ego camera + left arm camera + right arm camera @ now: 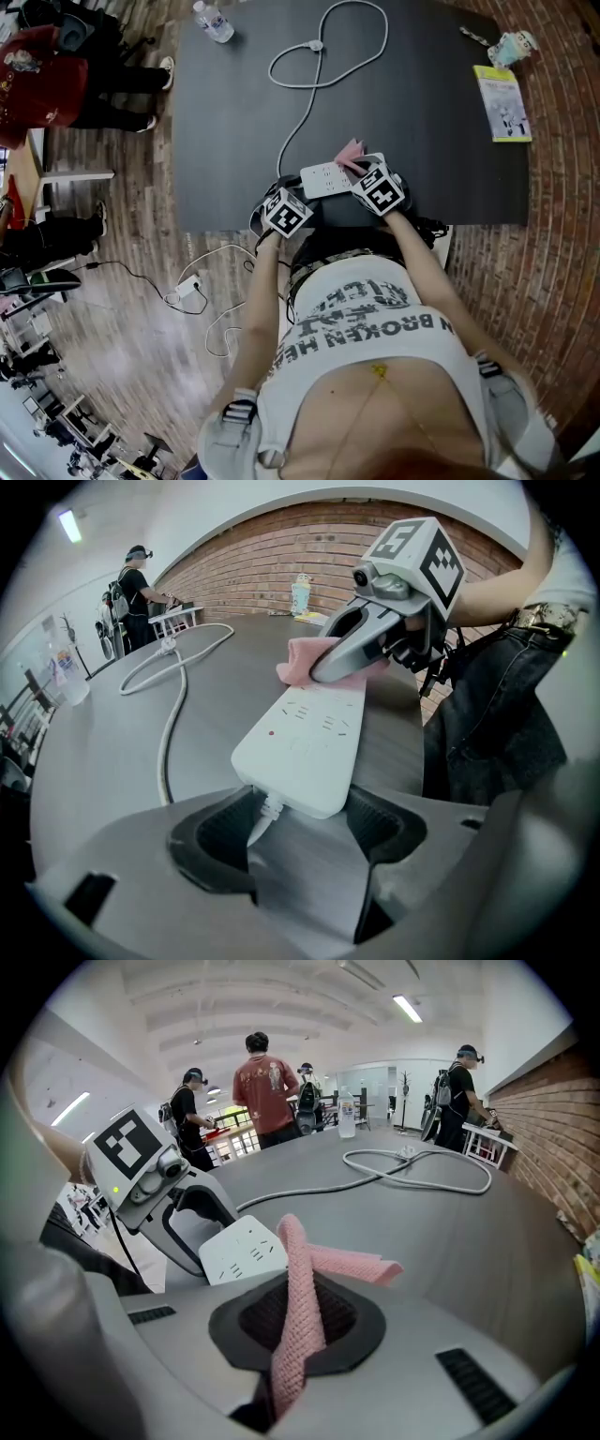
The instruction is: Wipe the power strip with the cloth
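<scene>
The power strip (305, 738) lies flat at the near edge of the dark desk (422, 84), its white cord (300, 122) running away into a loop. The left tongs (300, 827) are clenched on its cord end, 1 pad at each side. The right tongs (300, 1335) grasp the pink cloth (347, 1262) by a narrow fold, with the free part draped over the strip's far end.

That thin pinch is the weak point: a hard drag across the sockets could pull the cloth out or snag it. Pushing toward the person may also skid the strip off the desk edge if the left grip is loose. The 2 tongs work close together, so a long stroke could knock them.
</scene>
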Demonstrator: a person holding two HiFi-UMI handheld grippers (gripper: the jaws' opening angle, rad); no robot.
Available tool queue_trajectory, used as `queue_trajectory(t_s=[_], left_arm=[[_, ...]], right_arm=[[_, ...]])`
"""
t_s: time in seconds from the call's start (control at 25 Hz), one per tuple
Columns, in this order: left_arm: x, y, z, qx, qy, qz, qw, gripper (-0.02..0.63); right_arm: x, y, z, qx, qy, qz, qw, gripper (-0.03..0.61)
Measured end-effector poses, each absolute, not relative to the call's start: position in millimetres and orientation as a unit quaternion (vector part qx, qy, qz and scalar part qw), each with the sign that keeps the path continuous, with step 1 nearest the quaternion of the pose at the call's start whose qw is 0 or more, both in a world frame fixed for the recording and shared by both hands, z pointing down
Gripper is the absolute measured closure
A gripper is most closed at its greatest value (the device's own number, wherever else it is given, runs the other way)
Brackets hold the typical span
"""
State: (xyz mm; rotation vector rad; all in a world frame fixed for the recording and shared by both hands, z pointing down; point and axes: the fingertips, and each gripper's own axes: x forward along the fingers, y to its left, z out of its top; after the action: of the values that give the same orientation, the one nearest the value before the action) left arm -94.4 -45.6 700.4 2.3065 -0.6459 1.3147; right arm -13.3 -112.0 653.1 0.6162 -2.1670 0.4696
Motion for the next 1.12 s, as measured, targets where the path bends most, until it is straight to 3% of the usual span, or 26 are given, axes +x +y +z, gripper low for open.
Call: queue_trajectory(t_s=[1.12], left_arm=[[-93.0, -44.0, 700.6, 0.823, -0.23, 0.474, 0.21, 0.321]], right_arm=[[45.6, -124.0, 653.1, 0.294, -0.845, 0.198, 0.4, 0.563]])
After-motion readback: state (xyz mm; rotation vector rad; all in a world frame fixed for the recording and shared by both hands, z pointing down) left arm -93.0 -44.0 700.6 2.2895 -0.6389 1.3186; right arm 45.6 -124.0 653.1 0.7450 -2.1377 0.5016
